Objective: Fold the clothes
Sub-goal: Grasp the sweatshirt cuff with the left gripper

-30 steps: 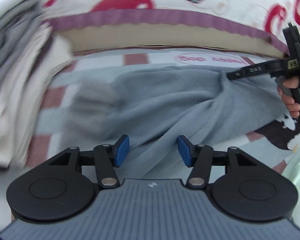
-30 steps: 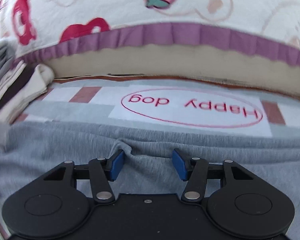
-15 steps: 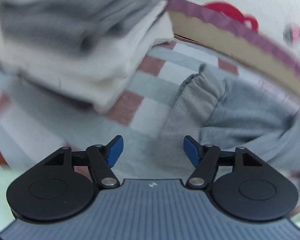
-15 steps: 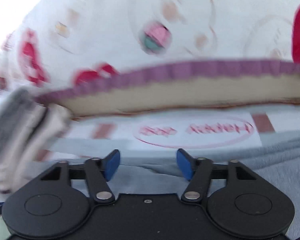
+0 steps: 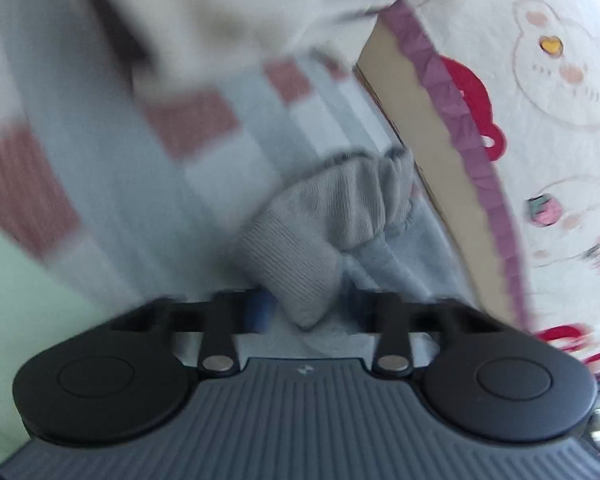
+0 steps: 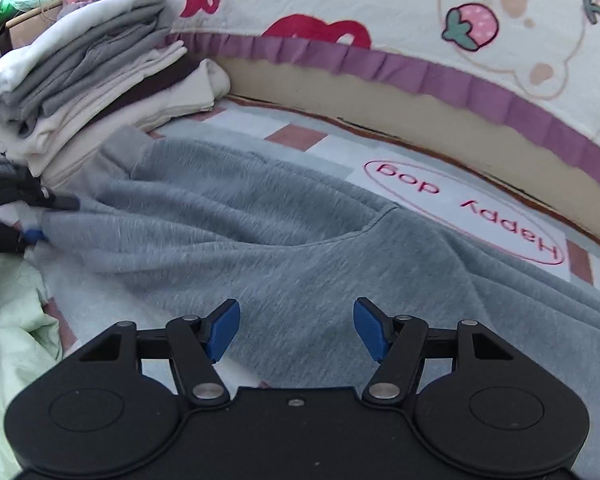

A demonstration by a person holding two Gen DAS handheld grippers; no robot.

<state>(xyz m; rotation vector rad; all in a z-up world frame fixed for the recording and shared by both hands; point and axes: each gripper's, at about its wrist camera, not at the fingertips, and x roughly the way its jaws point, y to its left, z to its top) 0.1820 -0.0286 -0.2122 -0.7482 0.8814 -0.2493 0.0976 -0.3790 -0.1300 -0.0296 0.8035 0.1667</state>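
Observation:
A grey fleece garment [image 6: 300, 240] lies spread on the checked bedsheet [image 6: 296, 136]. Its ribbed cuff [image 5: 320, 220] is bunched up between the fingers of my left gripper [image 5: 306, 308], whose jaws are closing and pinch the fabric. In the right wrist view my left gripper [image 6: 40, 220] shows at the far left edge with grey cloth drawn to its tips. My right gripper [image 6: 296, 328] hovers over the middle of the garment, open, with nothing between its blue pads [image 6: 224, 324].
A stack of folded clothes [image 6: 84, 80] stands at the left on the sheet, close behind the cuff. A cartoon-print quilt with a purple frill [image 6: 380, 60] walls off the far side. Pale green fabric [image 6: 12, 320] lies at the near left.
My left gripper rolled and moved in on the ribbed cuff, and its jaws narrowed around it. My right gripper drew back from the garment's edge and stayed open.

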